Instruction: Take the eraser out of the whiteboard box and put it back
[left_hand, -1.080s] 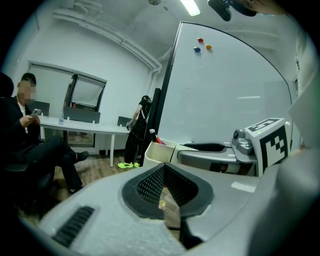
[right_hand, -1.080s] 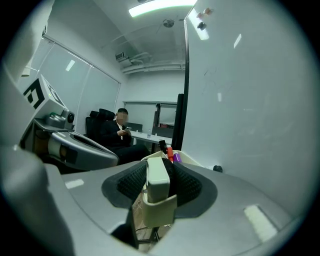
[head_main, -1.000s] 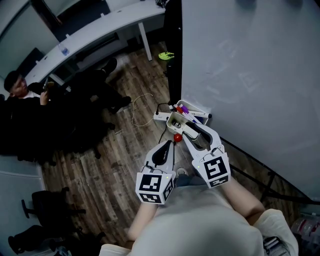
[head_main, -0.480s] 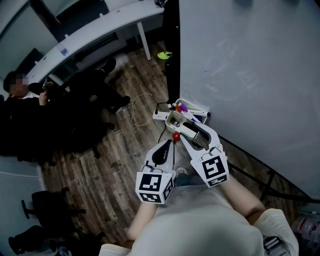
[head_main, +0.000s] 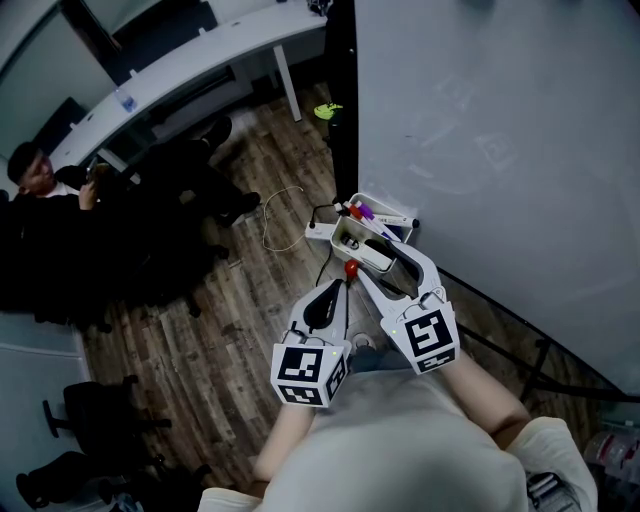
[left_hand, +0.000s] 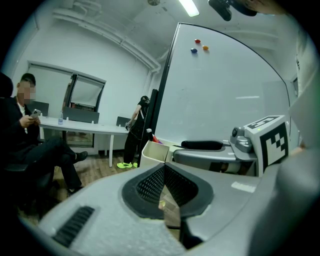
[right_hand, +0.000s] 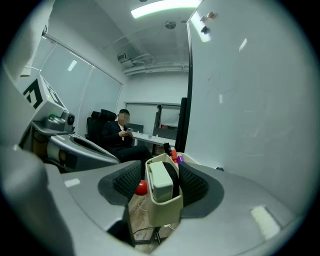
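The whiteboard box (head_main: 343, 231) (right_hand: 161, 214) is a cream tray fixed at the whiteboard's lower edge. Inside it the eraser (head_main: 380, 264) (right_hand: 161, 181) stands on edge, cream body with black felt. My right gripper (head_main: 376, 254) (right_hand: 163, 184) reaches round the box's near end and its jaws are opening. The eraser is between them, and the left pad (right_hand: 126, 181) stands clear of the box. My left gripper (head_main: 327, 297) (left_hand: 164, 192) hangs shut and empty, just left of the box. Red and purple markers (head_main: 358, 212) (right_hand: 175, 156) fill the box's far end.
The whiteboard (head_main: 500, 130) fills the right side. A red ball (head_main: 352, 270) (right_hand: 141, 188) hangs under the box. Cables (head_main: 283, 215) lie on the wood floor. A seated person (head_main: 60, 220) and a long white desk (head_main: 190, 60) are far left.
My right gripper's jaws have spread wider around the box, and the eraser has stayed in it. Both hands have kept their places.
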